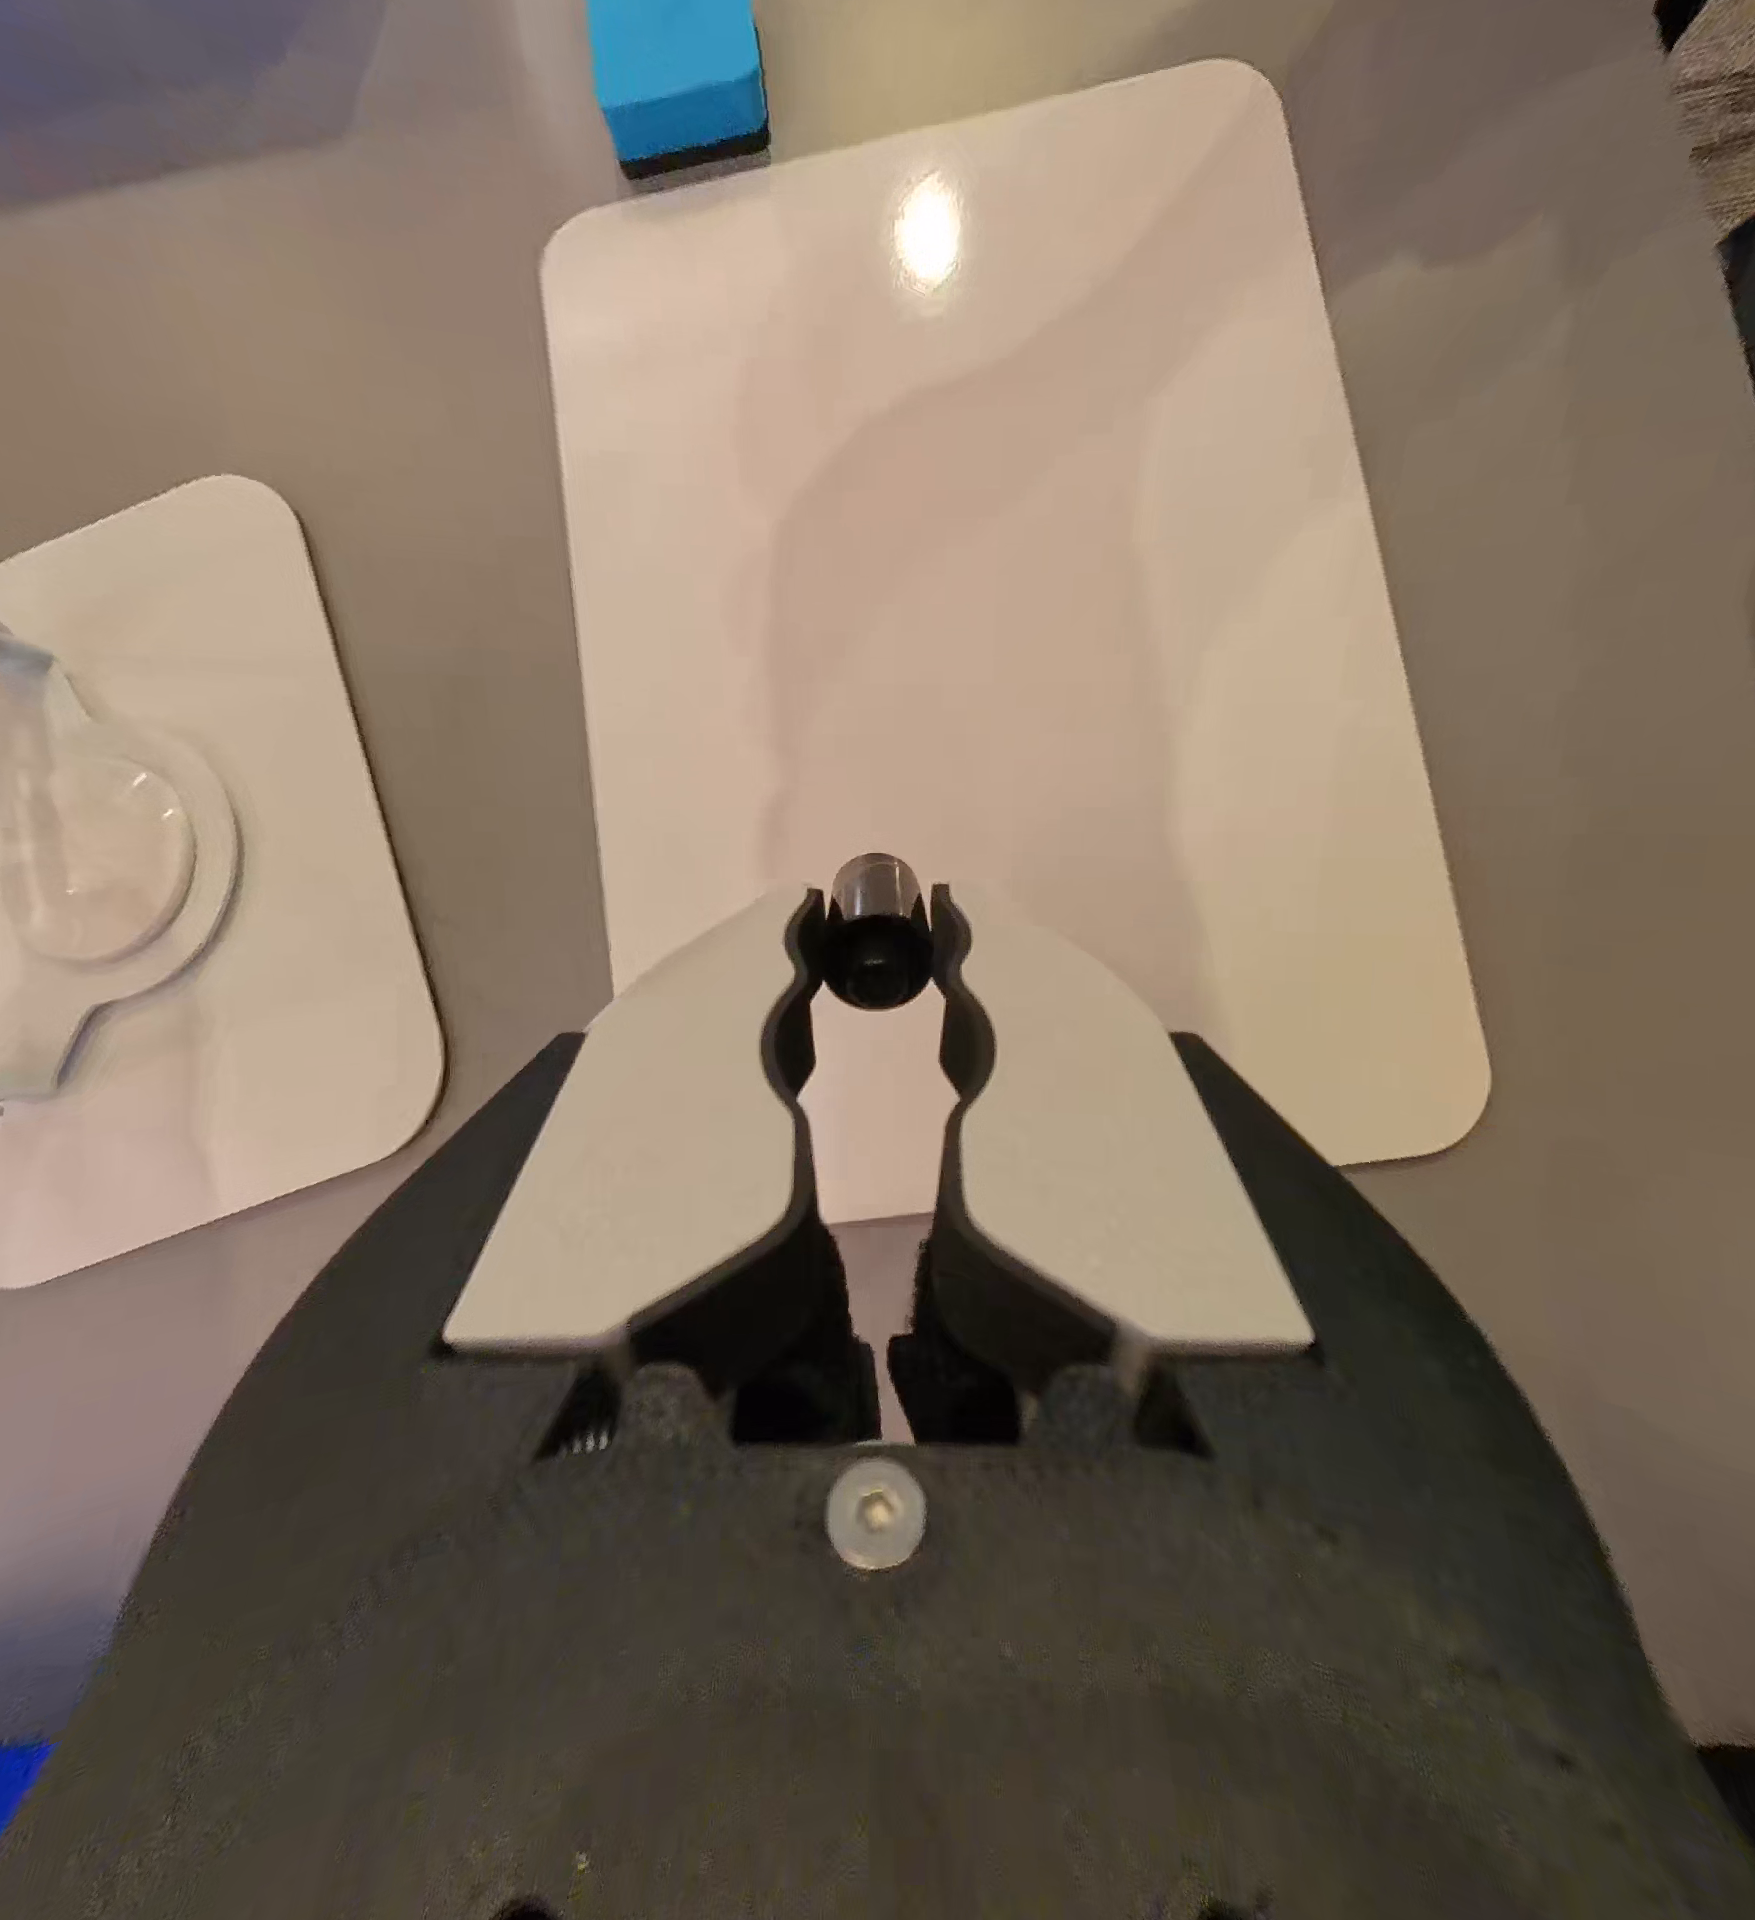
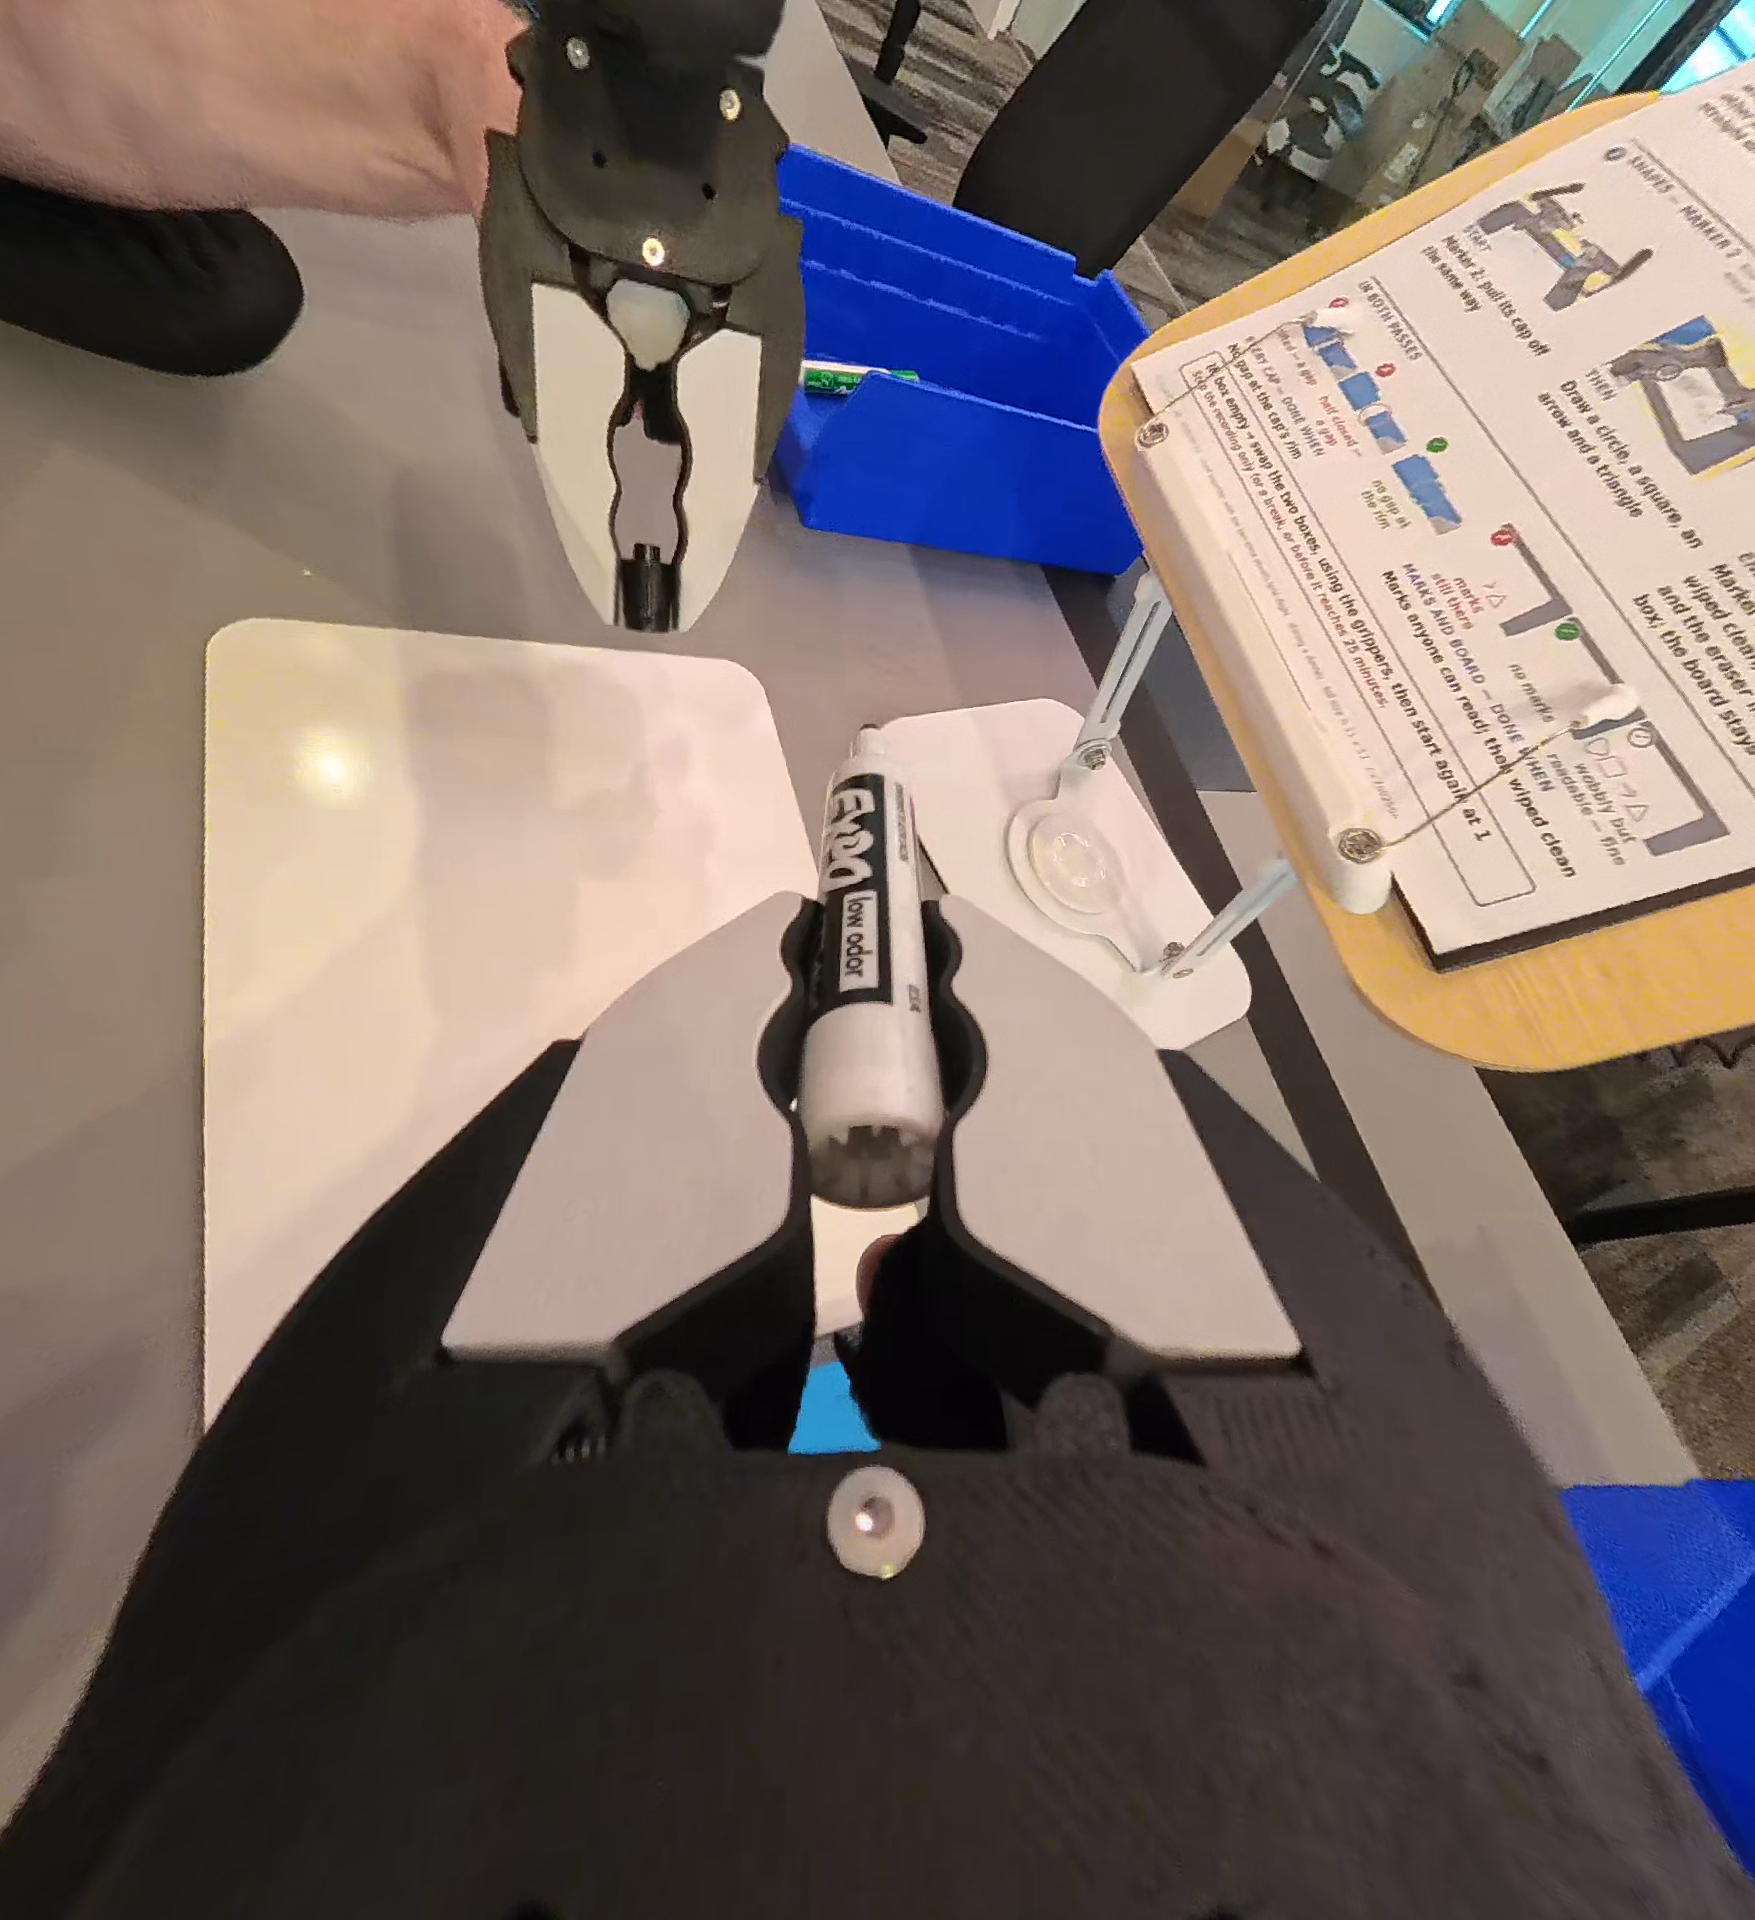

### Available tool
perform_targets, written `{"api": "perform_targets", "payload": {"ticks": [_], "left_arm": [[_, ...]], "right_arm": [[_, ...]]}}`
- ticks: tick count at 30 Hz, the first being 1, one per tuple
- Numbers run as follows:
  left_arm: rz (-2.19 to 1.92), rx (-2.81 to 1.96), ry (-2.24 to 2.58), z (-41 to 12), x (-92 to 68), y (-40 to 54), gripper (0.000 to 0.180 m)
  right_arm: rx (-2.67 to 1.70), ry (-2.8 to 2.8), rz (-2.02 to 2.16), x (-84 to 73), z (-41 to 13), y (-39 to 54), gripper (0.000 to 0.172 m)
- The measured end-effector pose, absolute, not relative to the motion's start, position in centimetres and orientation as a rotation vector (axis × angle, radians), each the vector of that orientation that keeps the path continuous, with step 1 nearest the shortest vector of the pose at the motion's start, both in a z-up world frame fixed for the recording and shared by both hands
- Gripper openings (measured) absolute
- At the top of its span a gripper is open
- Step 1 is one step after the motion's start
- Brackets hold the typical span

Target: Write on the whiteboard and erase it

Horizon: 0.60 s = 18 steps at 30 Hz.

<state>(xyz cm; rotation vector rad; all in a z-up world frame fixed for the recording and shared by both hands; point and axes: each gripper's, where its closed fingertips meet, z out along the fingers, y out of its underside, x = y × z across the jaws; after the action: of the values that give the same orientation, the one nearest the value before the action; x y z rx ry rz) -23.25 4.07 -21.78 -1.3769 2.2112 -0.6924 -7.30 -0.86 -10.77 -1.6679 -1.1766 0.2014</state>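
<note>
My right gripper is clamped on the uncapped white marker, its dark tip over the gap between the whiteboard and a small white base plate. My left gripper pinches the black cap, seen end-on. The blue eraser is cut off by the left view's top edge; in the right view only a sliver of blue shows behind my fingers.

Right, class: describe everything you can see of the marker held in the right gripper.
The marker is a white plastic barrel with a black printed label and a ribbed, hollow rear end facing the camera. Its cap is off, baring a small dark tip. It lies lengthwise between the right gripper's black pads, which clamp its sides, pointing forward and down above the whiteboard's edge.
</note>
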Motion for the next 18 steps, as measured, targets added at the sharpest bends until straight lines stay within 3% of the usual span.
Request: {"api": "perform_targets", "payload": {"ticks": [10,18], "left_arm": [[-1.008,-1.444,2.132,-23.9,-23.0,2.9,0.020],[-0.800,-1.410,2.123,-22.3,-23.7,3.8,0.020]], "right_arm": [[-1.751,-1.057,0.214,-9.6,-12.4,-0.2,0.021],[-1.699,-1.081,0.178,-10.3,-11.7,0.4,0.021]]}}
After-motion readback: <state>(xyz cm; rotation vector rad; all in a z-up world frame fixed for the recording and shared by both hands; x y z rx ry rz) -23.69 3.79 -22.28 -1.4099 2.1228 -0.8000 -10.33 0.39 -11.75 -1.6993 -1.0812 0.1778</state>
